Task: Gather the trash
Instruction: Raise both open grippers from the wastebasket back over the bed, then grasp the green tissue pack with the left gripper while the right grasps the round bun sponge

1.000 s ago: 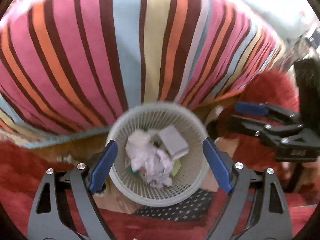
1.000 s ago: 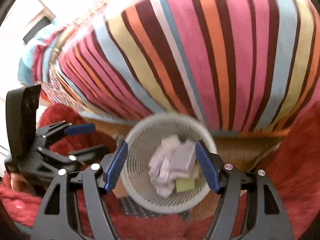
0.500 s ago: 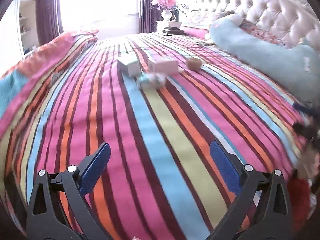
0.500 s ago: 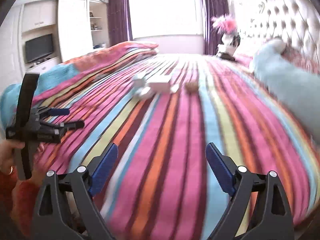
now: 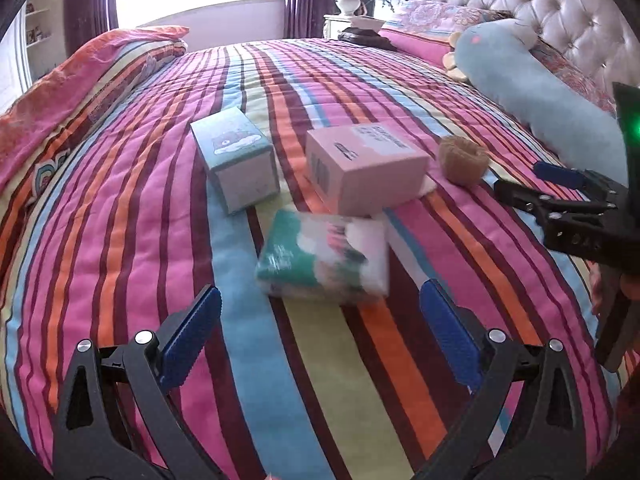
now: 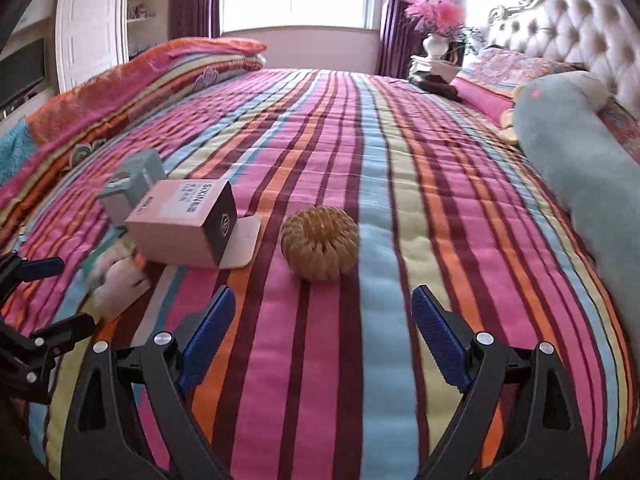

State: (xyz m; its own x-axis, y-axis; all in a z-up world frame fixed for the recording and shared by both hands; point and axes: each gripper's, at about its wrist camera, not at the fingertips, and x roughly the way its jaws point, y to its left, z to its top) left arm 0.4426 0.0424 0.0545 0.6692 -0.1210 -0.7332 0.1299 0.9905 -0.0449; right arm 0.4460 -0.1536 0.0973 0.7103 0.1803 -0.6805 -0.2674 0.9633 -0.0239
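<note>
— Well, the left gripper point(image 5: 320, 328) stands wide and empty, just short of the soft green-and-white packet point(image 5: 326, 258); the right gripper point(image 6: 320, 328) is wide and empty too, facing the tan ribbed ball point(image 6: 319, 243).

— Risks?

— On the striped bedspread point(image 5: 120, 200) the packet touches the pink box point(image 5: 362, 168), with the teal box point(image 5: 236, 158) close by. A sloppy close could nudge the pink box, and the ball may roll off the pads.
</note>
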